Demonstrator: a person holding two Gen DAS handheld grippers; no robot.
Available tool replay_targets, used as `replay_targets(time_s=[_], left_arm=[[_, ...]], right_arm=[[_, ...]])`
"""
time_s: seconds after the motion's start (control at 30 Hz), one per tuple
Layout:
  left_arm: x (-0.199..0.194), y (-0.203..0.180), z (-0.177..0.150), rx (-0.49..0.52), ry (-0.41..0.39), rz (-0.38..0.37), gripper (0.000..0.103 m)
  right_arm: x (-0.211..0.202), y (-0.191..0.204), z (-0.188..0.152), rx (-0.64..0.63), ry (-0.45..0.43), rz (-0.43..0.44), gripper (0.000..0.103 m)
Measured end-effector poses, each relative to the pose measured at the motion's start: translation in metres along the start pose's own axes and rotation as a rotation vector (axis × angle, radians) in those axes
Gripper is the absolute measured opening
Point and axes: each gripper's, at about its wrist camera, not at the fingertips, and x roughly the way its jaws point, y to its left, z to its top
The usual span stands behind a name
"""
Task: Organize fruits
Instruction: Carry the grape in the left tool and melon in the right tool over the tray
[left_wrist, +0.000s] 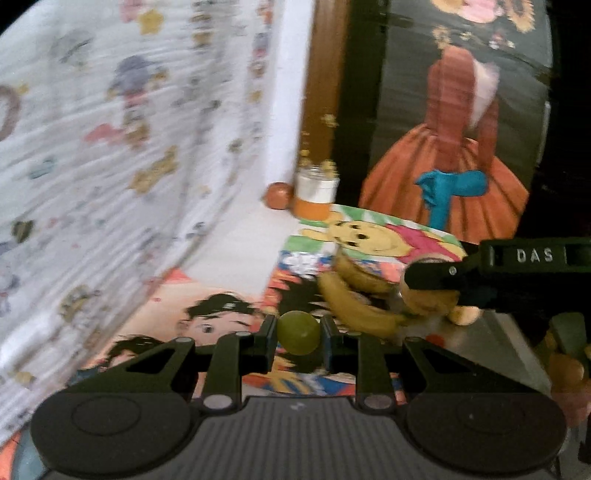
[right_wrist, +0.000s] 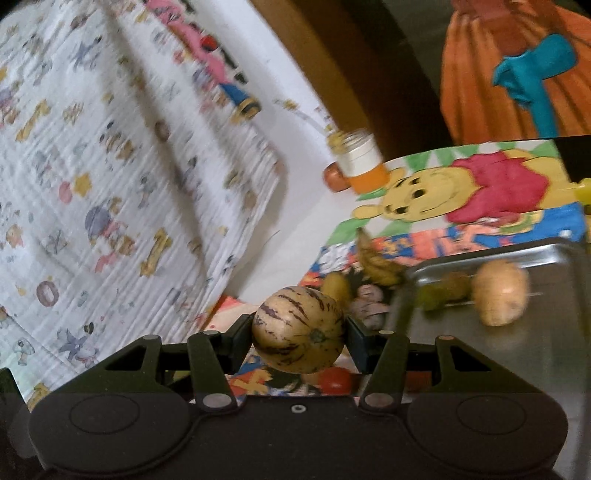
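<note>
My right gripper (right_wrist: 300, 332), clamped on a striped melon (right_wrist: 300, 330), faces the steel tray (right_wrist: 554, 254) at frame right; my left gripper (left_wrist: 298, 334) pinches a green grape (left_wrist: 298, 332).

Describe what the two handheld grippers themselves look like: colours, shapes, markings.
Both are matte black. The left gripper has a ribbed grey body panel, two round black discs at the sides, angular linkage arms with silver pivot pins, and dark blue-tinged pads. The right gripper has the same build, with a smoother dark body and a small ring mark. Seen from the left wrist, its side bears white "DAS" lettering.
</note>
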Motion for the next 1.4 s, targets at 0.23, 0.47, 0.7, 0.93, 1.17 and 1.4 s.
replay_targets(time_s=[0.23,0.47,0.7,0.93,1.17,1.4], left_arm=[[0.002,-0.047,-0.009,0.041,0.018,-0.069,0.027],[0.010,-0.075,-0.013,0.048,0.033,-0.103,0.027],[0.024,-0.094,-0.018,0.072,0.064,-0.115,0.027],[0.042,-0.106,-0.025,0.089,0.098,-0.109,0.027],[0.061,-0.111,-0.036,0.090,0.120,-0.114,0.027],[0.074,-0.114,-0.045,0.106,0.129,-0.112,0.027]], right_arm=[[-0.027,-0.033,0.000,0.025,-0.031,-0.044,0.056],[-0.042,-0.058,-0.002,0.025,-0.062,-0.087,0.056],[-0.041,-0.083,-0.006,0.034,-0.064,-0.128,0.056],[-0.027,-0.101,-0.015,0.068,-0.037,-0.139,0.056],[-0.019,-0.108,-0.021,0.047,-0.045,-0.159,0.056],[-0.012,-0.115,-0.023,0.040,-0.035,-0.172,0.056]])
